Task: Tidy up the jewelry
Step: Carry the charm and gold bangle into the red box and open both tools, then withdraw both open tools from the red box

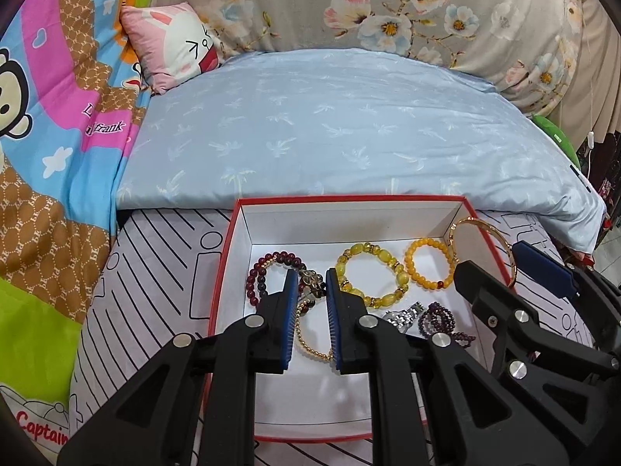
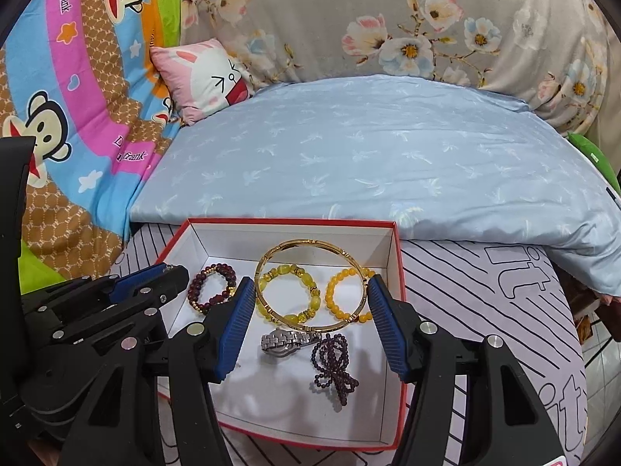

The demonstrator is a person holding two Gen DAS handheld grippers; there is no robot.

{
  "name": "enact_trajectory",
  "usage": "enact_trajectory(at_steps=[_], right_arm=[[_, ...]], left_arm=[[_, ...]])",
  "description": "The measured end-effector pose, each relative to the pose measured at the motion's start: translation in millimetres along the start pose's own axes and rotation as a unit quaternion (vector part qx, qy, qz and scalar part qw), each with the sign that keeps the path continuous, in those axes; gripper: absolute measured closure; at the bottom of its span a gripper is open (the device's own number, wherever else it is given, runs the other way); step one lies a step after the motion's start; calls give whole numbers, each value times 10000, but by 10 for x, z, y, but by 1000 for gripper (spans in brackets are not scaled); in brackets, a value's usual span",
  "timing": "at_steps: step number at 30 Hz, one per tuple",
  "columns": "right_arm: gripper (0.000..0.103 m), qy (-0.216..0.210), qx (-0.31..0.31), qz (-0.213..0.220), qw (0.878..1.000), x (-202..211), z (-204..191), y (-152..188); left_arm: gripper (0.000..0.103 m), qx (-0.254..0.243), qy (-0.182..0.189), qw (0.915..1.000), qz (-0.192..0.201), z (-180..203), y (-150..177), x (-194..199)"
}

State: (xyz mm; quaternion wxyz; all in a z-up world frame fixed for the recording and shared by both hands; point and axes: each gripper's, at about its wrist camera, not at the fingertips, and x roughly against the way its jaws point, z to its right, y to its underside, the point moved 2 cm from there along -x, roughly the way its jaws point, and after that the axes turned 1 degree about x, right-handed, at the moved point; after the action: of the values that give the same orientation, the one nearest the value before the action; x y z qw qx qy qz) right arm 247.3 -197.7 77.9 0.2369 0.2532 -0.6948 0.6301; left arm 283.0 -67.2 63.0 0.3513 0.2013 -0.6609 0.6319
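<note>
A red box with a white inside [image 1: 233,256] [image 2: 401,272] lies on the bed and holds several pieces of jewelry: a dark red bead bracelet [image 1: 258,272] [image 2: 211,291], a yellow glass bead bracelet [image 1: 368,272] [image 2: 287,295], an orange bead bracelet [image 1: 429,264] [image 2: 341,291], a silver watch [image 1: 405,314] [image 2: 281,341], a purple bead string [image 1: 438,318] [image 2: 333,361] and a thin gold bead chain [image 1: 310,343]. My left gripper [image 1: 310,275] is open over the chain. My right gripper [image 2: 308,285] holds a gold bangle [image 2: 306,283] [image 1: 481,233] between its pads above the box.
The box sits on a white sheet with black line drawings [image 1: 155,256] [image 2: 485,291]. Behind it lies a light blue quilt [image 1: 330,128] [image 2: 368,147]. A pink cartoon pillow [image 1: 174,46] [image 2: 209,77] and a colourful monkey blanket [image 1: 50,116] lie at the left.
</note>
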Motion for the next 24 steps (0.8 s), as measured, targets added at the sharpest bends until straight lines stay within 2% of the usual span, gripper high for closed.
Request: enact_trajectory(at_steps=[14, 19, 24], right_arm=[[44, 7, 45, -183, 9998, -243, -10, 48], [44, 60, -40, -181, 9998, -254, 29, 59], [44, 63, -117, -136, 9998, -177, 51, 70]], left_arm=[[88, 7, -54, 9999, -134, -50, 40, -229], [66, 71, -110, 9999, -98, -82, 63, -236], [66, 68, -130, 9999, -60, -69, 75, -179]])
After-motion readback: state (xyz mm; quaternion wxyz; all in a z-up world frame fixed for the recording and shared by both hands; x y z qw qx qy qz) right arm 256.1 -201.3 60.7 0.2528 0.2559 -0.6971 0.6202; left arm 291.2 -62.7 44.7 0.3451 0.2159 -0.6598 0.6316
